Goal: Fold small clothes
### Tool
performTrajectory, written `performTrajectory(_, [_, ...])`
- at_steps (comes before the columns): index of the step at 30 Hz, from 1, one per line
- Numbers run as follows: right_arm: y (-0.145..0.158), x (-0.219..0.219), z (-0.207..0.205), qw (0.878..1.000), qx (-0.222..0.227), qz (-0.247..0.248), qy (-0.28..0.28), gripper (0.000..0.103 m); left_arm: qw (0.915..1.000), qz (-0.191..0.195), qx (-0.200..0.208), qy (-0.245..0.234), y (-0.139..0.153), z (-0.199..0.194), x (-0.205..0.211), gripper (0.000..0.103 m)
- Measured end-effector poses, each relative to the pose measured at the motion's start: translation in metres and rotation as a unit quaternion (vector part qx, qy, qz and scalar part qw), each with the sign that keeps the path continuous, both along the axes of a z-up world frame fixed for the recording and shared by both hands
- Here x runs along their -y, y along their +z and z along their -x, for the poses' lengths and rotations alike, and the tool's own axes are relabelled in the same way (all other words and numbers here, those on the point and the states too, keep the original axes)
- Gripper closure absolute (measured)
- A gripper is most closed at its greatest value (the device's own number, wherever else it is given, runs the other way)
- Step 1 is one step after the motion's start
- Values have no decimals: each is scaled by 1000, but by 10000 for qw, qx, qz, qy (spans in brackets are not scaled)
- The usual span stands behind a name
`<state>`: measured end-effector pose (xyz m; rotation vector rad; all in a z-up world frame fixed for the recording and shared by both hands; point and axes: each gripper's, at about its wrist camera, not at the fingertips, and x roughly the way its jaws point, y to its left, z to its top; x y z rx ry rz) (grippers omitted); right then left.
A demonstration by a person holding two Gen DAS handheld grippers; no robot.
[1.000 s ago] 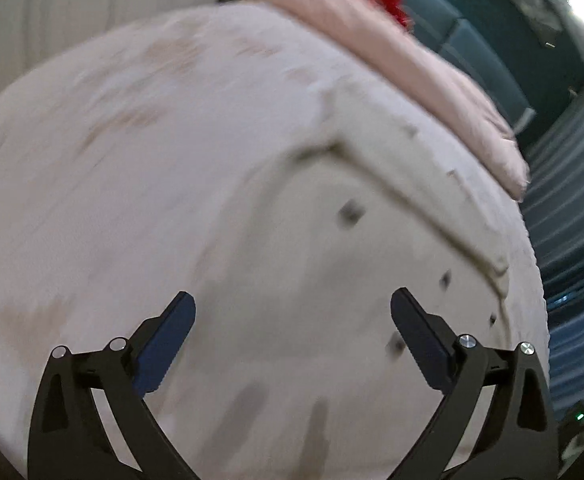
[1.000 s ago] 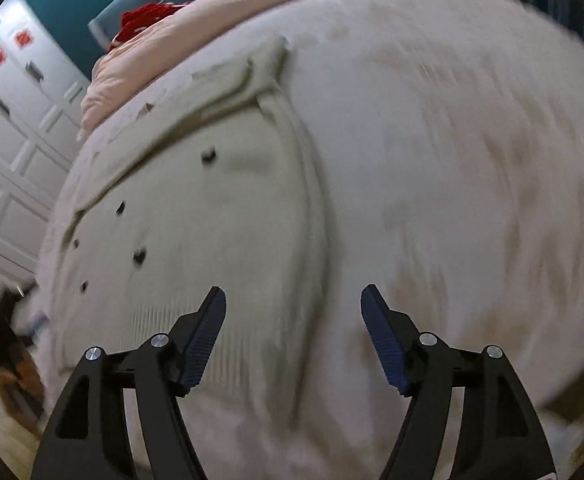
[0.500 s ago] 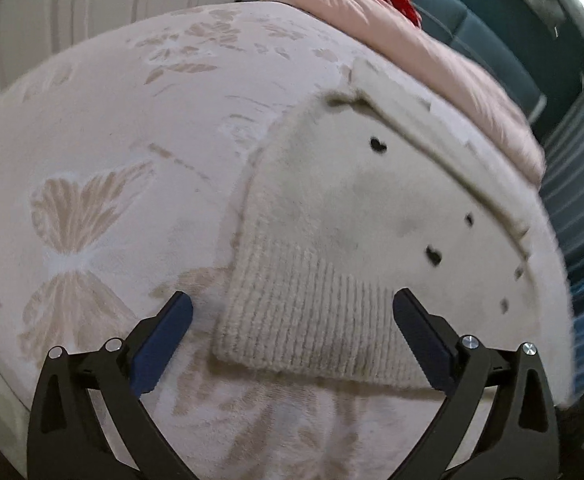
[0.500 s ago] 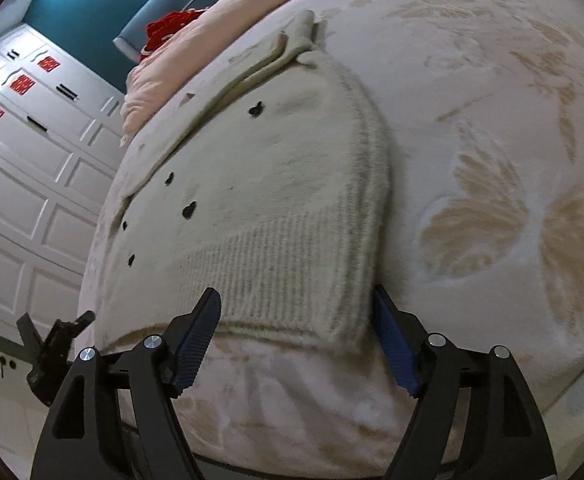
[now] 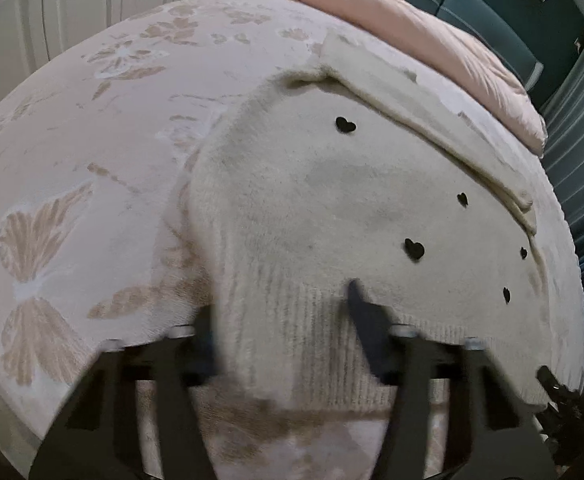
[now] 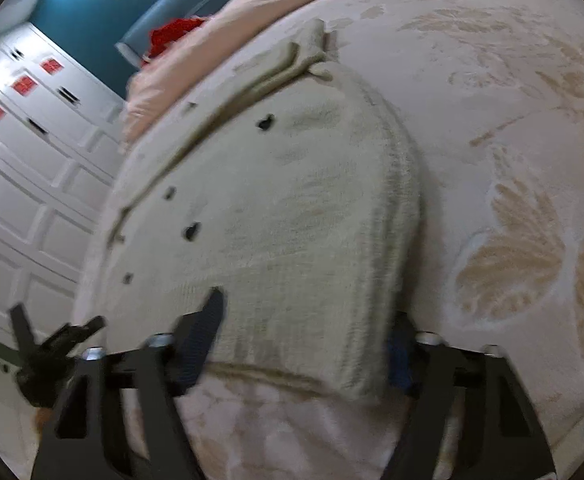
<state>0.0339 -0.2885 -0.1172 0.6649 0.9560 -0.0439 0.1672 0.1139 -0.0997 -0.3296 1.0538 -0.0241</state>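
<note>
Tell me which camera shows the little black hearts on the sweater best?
The left wrist view. The hearts are sharp there, and their shape is clear on the cream sweater. In the right wrist view the picture is blurred, so they look like dark smudges.

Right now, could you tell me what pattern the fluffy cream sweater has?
Small black hearts, clearest in the left wrist view.

A cream, fuzzy knitted cardigan [image 5: 331,216] with small black heart-shaped buttons [image 5: 414,249] lies flat on the bed, already folded in on itself. Its ribbed hem [image 5: 311,344] sits at six o'clock, nearest the cameras; the collar end points to twelve. A folded sleeve [image 6: 276,68] runs along its far edge.
</note>
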Motion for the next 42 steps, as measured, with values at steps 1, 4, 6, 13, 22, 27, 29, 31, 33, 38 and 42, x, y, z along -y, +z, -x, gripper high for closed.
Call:
performTrajectory(1, [0,1,-1,10000,-73,43,-33,72,9999,97,-107,-66,0,-3,1,85])
performTrajectory(4, [-3,11,-4,9985,-223,-463,-165,91,9997,168,-125,-95,12,-2,5,88])
performTrajectory(6, [6,12,-3,9983,-186,-517,-210,92,9998,97,-39,-173,25,1,10,89])
performTrajectory(13, [60,10,7,9991,192,-376,13,93,9986,174,190,-466,80,19,20,90])
performTrajectory(22, [106,25,71,9990,83,-35,431,94,9953,513,-18,-825,108,79,5,90])
performTrajectory(27, [80,25,120,9963,-437,-197,714,92,9928,603,-466,-925,77,122,-1,89])
performTrajectory(29, [58,28,124,9953,-664,-383,596,92,9919,627,-711,-841,50,122,2,88])
performTrajectory(31, [39,26,120,9935,-865,-516,521,90,9917,699,-768,-753,32,116,5,85])
performTrajectory(33, [29,21,115,9925,-982,-503,520,86,9938,569,-748,-597,23,112,7,82])
performTrajectory(38, [17,15,104,9898,-1176,-551,583,72,9970,474,-599,114,13,104,-11,38])
performTrajectory(42, [11,8,99,9885,-1259,-553,630,70,9925,902,-781,266,-6,100,-26,40])
